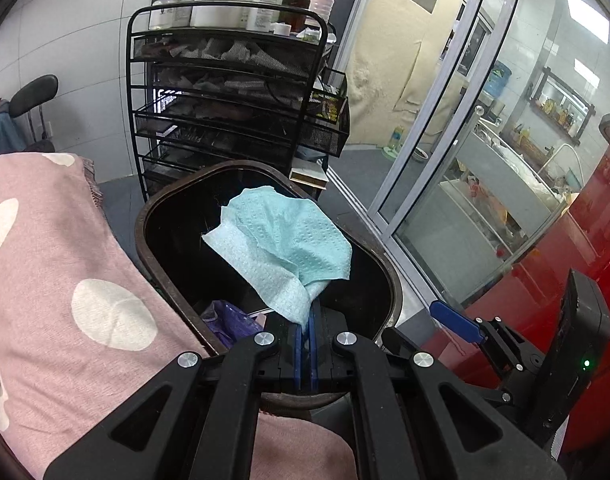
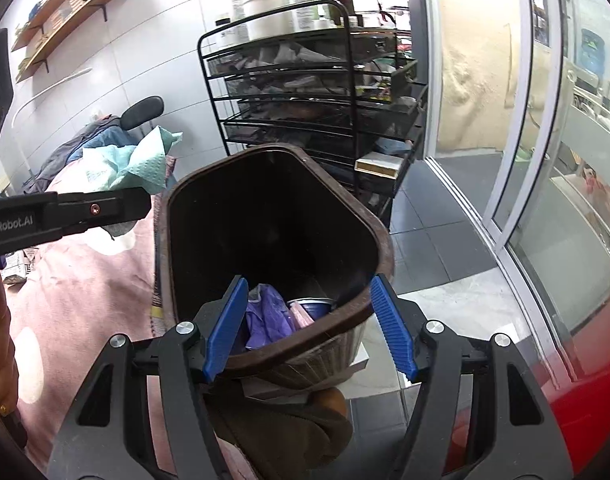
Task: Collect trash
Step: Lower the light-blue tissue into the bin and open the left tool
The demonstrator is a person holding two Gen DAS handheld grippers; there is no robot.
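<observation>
My left gripper (image 1: 305, 322) is shut on a light green paper towel (image 1: 283, 246) and holds it over the open brown trash bin (image 1: 393, 280). In the right wrist view the same towel (image 2: 133, 160) hangs from the left gripper (image 2: 139, 204), left of the bin (image 2: 379, 252). My right gripper (image 2: 309, 312) is open and empty, its blue pads (image 2: 393, 328) spread on either side of the bin's near rim. Inside the bin lie purple crumpled trash (image 2: 267, 316) and a small blue cup (image 2: 311, 306).
A pink dotted blanket (image 1: 65, 272) covers a bed left of the bin. A black wire cart (image 1: 233, 92) with bottles stands behind it. Glass sliding doors (image 1: 445, 152) are at the right. A red object (image 1: 565, 276) sits at the lower right.
</observation>
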